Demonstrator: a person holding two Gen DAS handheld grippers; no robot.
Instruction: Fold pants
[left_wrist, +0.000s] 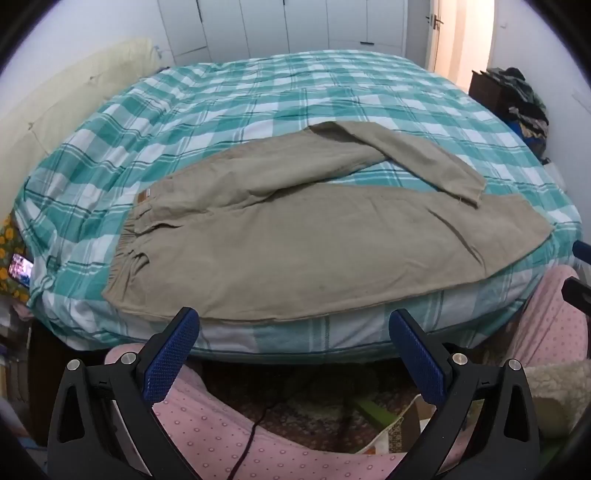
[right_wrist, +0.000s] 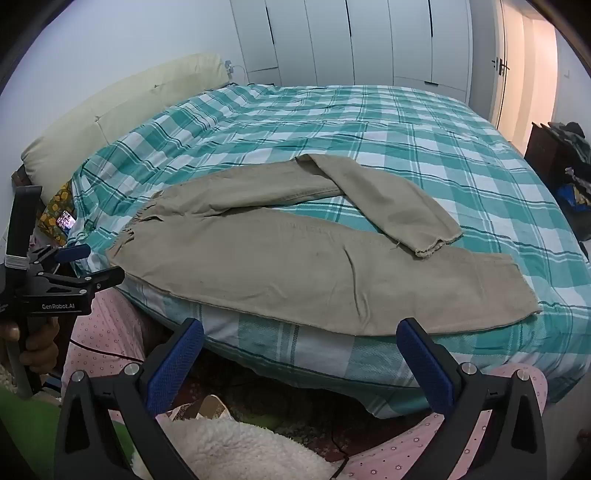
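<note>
Beige pants (left_wrist: 295, 243) lie on the teal plaid bed (left_wrist: 258, 92), waistband to the left, near leg along the bed's front edge. The far leg is bent back so its cuff (left_wrist: 465, 188) rests on the near leg. The pants also show in the right wrist view (right_wrist: 295, 266). My left gripper (left_wrist: 295, 321) is open and empty, just in front of the bed's edge. My right gripper (right_wrist: 301, 332) is open and empty, also off the front edge. The left gripper shows at the left of the right wrist view (right_wrist: 88, 266).
A cream headboard cushion (right_wrist: 122, 122) lies at the bed's left. A lit phone (left_wrist: 20, 267) sits on the left side. White wardrobes (right_wrist: 369, 40) stand behind. A pile of clothes on a dark cabinet (left_wrist: 517, 103) is at the right. Pink dotted fabric (left_wrist: 229, 435) is below the grippers.
</note>
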